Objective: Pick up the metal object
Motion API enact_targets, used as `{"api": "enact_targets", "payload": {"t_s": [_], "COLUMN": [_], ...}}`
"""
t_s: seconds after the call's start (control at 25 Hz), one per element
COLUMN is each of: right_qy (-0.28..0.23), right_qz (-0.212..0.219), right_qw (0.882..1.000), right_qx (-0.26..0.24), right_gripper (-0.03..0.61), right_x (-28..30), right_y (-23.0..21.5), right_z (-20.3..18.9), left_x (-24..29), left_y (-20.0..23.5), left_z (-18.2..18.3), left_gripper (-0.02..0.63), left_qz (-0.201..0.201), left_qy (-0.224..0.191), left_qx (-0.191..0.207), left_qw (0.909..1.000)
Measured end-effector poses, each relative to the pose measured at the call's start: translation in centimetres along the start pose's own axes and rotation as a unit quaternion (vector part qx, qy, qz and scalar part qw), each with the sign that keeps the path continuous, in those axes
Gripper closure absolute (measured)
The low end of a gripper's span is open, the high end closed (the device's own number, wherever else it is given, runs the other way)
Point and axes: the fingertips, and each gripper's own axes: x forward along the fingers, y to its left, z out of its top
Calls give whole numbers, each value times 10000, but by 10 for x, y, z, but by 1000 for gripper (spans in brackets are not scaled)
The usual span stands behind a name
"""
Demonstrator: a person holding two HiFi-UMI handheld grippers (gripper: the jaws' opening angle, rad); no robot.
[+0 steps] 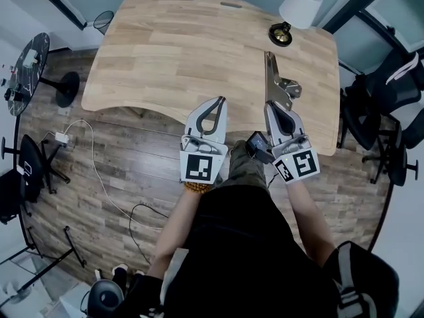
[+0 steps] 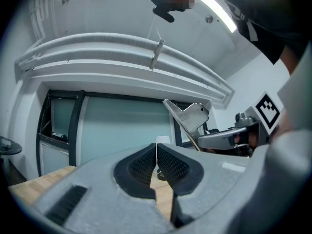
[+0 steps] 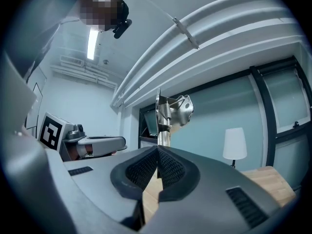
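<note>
The metal object [image 1: 281, 82] is a long flat bar with a spring bracket on one side. My right gripper [image 1: 272, 105] is shut on its near end, and it is lifted over the right part of the wooden table [image 1: 172, 52]. In the right gripper view the metal object [image 3: 170, 112] rises straight out of the closed right gripper [image 3: 158, 150]. My left gripper [image 1: 221, 101] hovers just left of it, shut with nothing between its fingers. The left gripper view shows the left gripper [image 2: 156, 147] closed, with the metal object [image 2: 191, 116] and the right gripper [image 2: 228, 138] off to the right.
A lamp with a white shade [image 1: 301, 5] and a dark round base [image 1: 281, 34] stands at the table's far right corner. Black office chairs [image 1: 384, 91] crowd the right side. A white cable [image 1: 93, 171] and stands lie on the wood floor to the left.
</note>
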Motion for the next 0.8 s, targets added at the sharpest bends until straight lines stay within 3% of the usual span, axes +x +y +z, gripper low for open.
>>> {"api": "enact_targets", "payload": {"t_s": [0.56,0.8], "right_qy": [89,118], "right_qz": [65,174], "right_qw": [9997,9960], "right_qx": [211,863], "right_gripper": [577,577], "right_x": [-1,1], "right_y": [-4,-6], "right_z": [-11,-23], "left_x": [-8,-13], "left_y": [-1,-2], "left_z": [-7,-8], "left_gripper": [594,594], "left_qz": [73,75], "left_qy": [84,100], "left_qx": [-19,-17], "left_qw": [9999,9999]}}
